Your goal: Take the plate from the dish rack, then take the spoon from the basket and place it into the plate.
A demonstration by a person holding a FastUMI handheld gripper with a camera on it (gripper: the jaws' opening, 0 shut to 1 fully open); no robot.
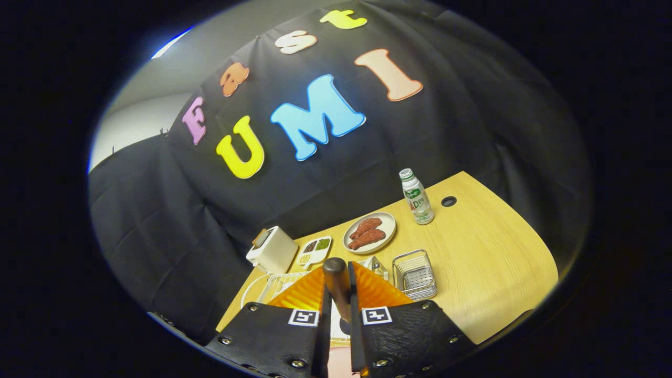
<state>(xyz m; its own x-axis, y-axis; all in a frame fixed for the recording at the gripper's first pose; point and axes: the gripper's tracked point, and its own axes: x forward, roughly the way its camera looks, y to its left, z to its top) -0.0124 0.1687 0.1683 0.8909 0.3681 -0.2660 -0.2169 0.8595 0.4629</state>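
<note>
Wooden spoon handle (336, 286) x1 pinched in hand-held gripper (338, 299) | wire basket (415, 274) x1 | bottle (417, 197) x1

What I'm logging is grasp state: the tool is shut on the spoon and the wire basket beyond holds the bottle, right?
Not quite. The gripper view shows the tool shut on the spoon, but the wire basket looks empty; the bottle stands on the table beyond it.

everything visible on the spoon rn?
The spoon shows a dark, rounded, wood-like handle, standing nearly upright, its end pointing toward the plate of meat. The tongs are shut on it, both fingers pressing its sides. It hangs lifted above the table, beside the wire basket. Its bowl is hidden.
</note>
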